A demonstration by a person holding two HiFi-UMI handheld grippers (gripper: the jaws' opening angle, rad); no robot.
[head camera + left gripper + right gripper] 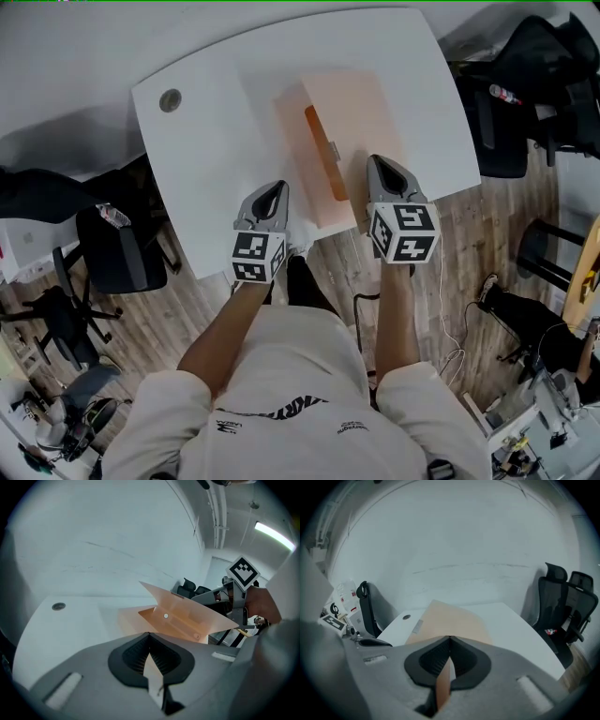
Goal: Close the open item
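A peach folder lies flat on the white table. Its flap stands up along the left side. In the left gripper view the raised flap shows a small snap button on its inner face. My left gripper hovers shut over bare table, left of the folder's near corner, and the tips meet with nothing held. Shut as well, my right gripper is over the folder's near right part. Peach folder lies ahead of and below my right gripper.
A round cable hole sits in the table's far left corner. Black office chairs stand at the left and right of the table, with a black stool on the wood floor. The person stands at the table's near edge.
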